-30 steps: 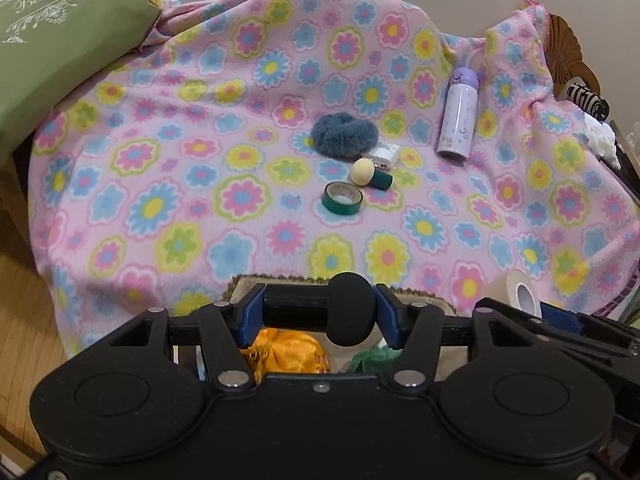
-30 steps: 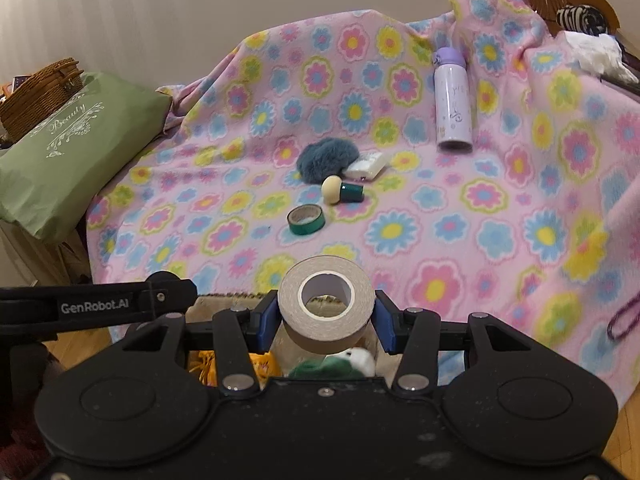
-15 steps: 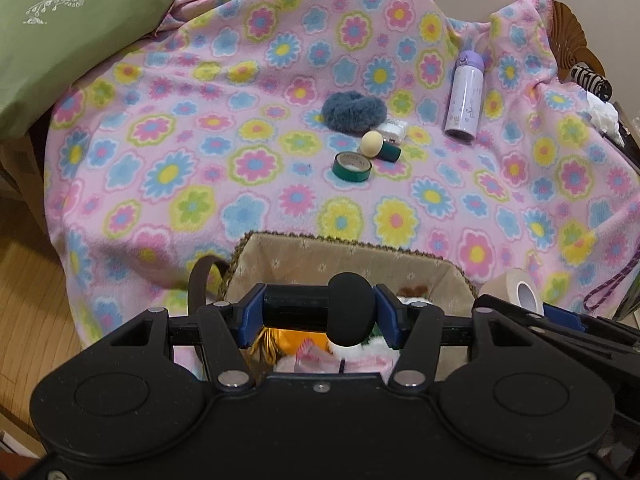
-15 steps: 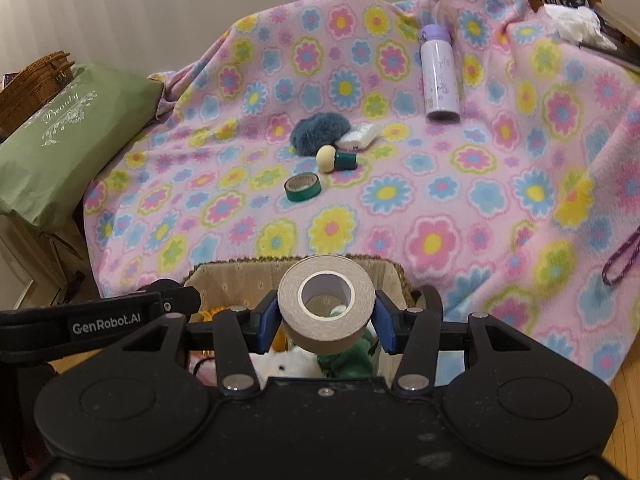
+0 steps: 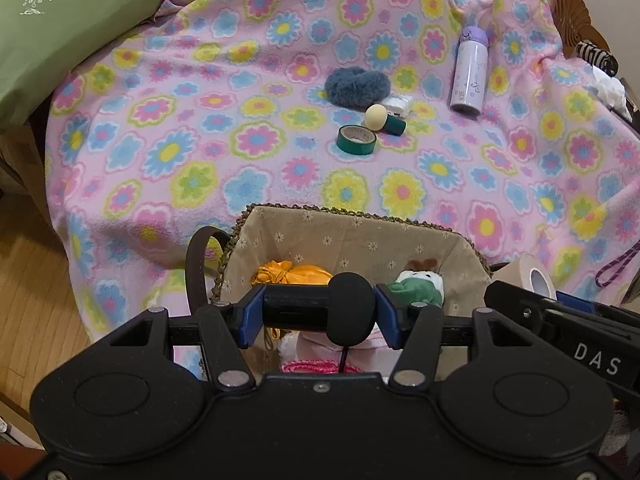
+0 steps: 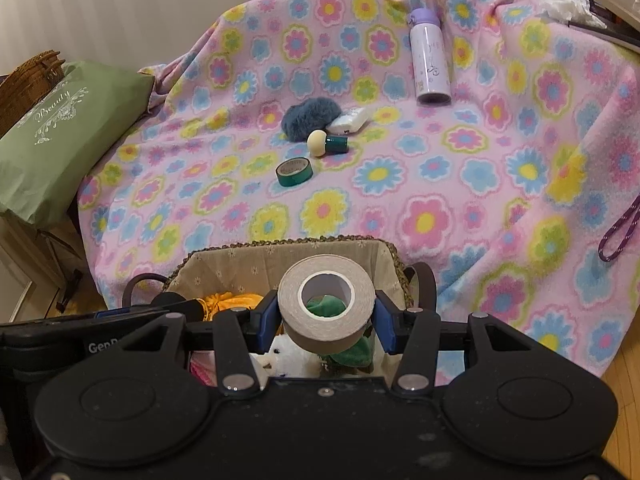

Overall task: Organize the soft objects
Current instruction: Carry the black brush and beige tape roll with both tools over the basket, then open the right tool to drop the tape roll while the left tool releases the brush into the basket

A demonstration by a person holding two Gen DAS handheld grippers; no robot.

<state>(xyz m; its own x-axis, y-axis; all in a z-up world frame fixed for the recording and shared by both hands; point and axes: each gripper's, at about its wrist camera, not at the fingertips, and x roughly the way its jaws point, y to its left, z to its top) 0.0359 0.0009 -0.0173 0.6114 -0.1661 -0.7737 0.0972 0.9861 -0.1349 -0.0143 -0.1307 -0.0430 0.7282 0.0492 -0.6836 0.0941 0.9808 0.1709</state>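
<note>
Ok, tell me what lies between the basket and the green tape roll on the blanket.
Nothing but bare flowered blanket lies between the basket and the green tape roll. Both wrist views show that stretch.

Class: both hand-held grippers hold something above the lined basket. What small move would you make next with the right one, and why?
Probably open the right hand-held gripper to drop the beige tape roll. It is clamped directly above the open basket, where an orange pouch and a plush toy already lie, so nothing appears to block the fall.
</note>
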